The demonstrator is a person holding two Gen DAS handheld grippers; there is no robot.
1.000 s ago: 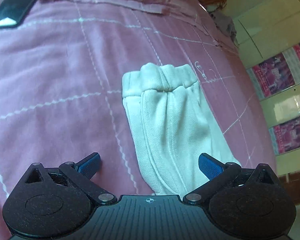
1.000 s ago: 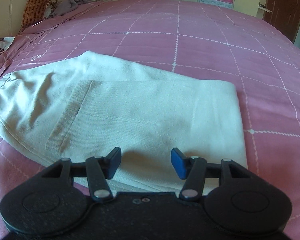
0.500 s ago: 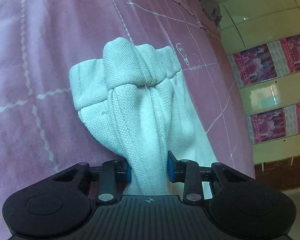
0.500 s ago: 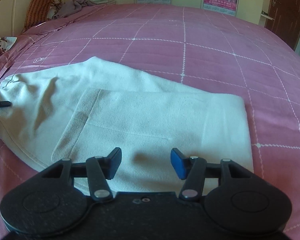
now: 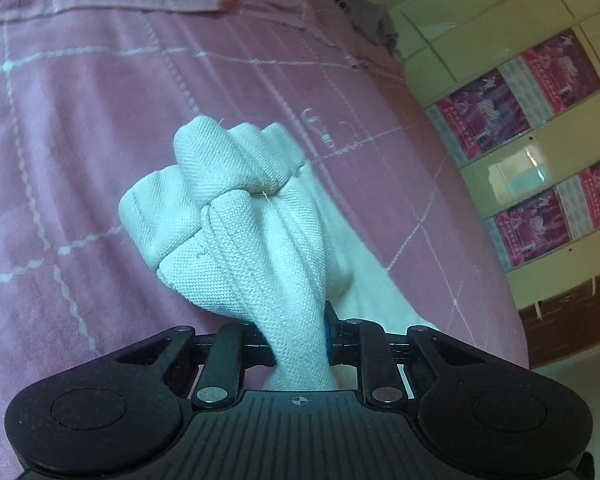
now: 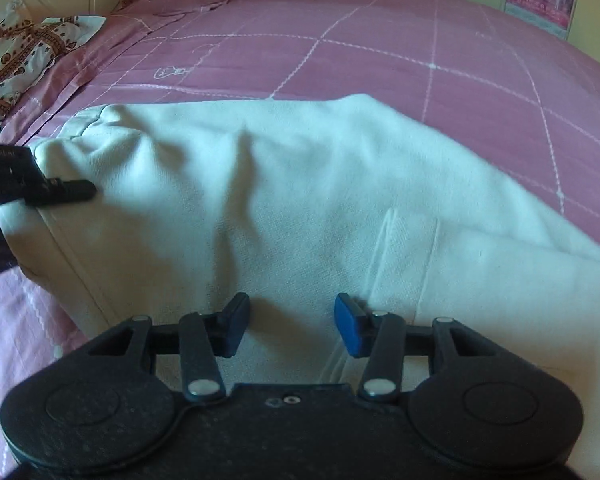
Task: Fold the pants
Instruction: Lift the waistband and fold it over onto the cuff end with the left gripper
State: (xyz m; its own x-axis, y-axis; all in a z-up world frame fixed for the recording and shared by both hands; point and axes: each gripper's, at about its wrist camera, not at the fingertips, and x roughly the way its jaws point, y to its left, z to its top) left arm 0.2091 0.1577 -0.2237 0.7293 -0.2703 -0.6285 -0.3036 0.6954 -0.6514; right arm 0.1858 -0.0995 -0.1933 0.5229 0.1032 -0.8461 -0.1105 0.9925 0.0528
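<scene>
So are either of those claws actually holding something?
The left gripper pinches the white pants by a bunched fold near the waistband. The right gripper holds nothing.

A pink checked bedspread [image 6: 380, 32], pink posters [image 5: 480, 114], and what looks like patterned cloth [image 6: 20, 52].

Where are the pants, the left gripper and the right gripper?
pants [image 6: 300, 200], right wrist view: flat middle of the cloth.
left gripper [image 5: 298, 336], left wrist view: between fingertips, clamped on bunched cloth.
right gripper [image 6: 292, 326], right wrist view: gap between fingertips.
</scene>
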